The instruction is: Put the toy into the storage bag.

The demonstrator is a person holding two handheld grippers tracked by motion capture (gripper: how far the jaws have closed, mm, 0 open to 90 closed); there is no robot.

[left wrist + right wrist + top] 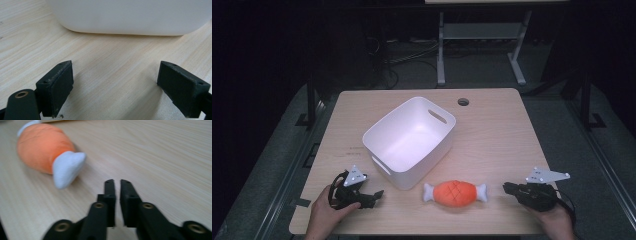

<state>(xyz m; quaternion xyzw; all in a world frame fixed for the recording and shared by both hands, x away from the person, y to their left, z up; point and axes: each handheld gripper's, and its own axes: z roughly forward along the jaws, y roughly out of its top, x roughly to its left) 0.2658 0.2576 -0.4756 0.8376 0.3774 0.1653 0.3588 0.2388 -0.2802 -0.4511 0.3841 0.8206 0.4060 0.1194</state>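
An orange plush meat toy [455, 193] with white bone ends lies near the table's front edge, just in front of a white plastic bin [410, 140]. In the right gripper view the toy [47, 150] lies ahead and to the left, one white end nearest. My right gripper [508, 188] rests on the table to the toy's right, jaws nearly together with nothing between them [117, 183]. My left gripper [376, 195] lies at the front left, pointing toward the bin, jaws wide apart over bare wood [115, 80]. The bin wall [130, 17] stands close ahead of it.
The light wooden table [497, 140] has a round cable hole [463, 102] at the back. A metal desk frame [477, 40] and cables on the floor lie beyond the far edge. The surroundings are dark.
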